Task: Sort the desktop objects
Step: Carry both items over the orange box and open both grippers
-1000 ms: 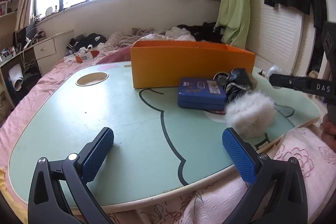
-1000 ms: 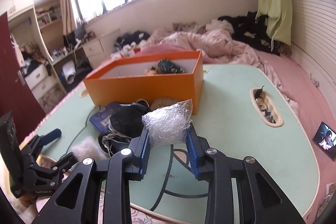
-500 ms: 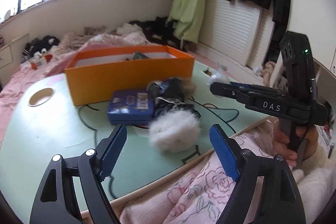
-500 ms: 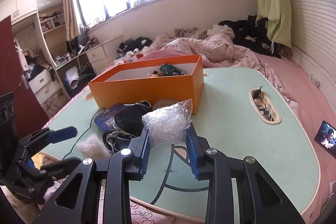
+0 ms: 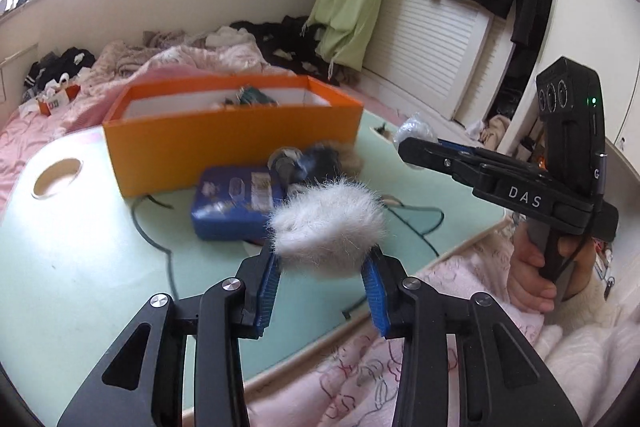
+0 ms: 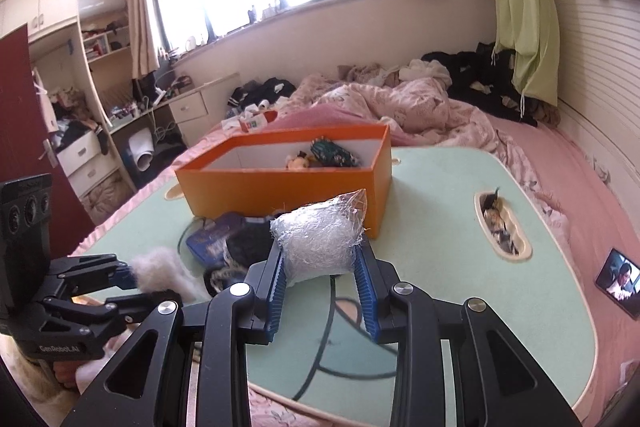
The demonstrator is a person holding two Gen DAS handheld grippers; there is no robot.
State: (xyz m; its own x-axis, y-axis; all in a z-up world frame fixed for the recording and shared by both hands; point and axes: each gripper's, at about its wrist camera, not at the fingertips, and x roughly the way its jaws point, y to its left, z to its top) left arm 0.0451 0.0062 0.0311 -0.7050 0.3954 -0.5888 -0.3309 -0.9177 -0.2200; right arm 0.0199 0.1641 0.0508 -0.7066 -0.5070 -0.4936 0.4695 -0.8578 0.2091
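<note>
The left tool [image 5: 322, 277] has just been closing and now pinches a white fluffy pompom [image 5: 328, 225] between its blue pads, lifted above the near edge of the pale green counter [image 5: 80, 267]. Beyond it lie a blue tin [image 5: 232, 203] and the open orange box [image 5: 224, 135], with bare counter to its left. The right tool [image 6: 322, 281] grips a crinkled clear plastic bundle [image 6: 320, 239] in front of that box.

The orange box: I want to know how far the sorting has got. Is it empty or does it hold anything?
Not empty. The open-topped orange box holds a dark green patterned item and a small yellowish thing beside it.
</note>
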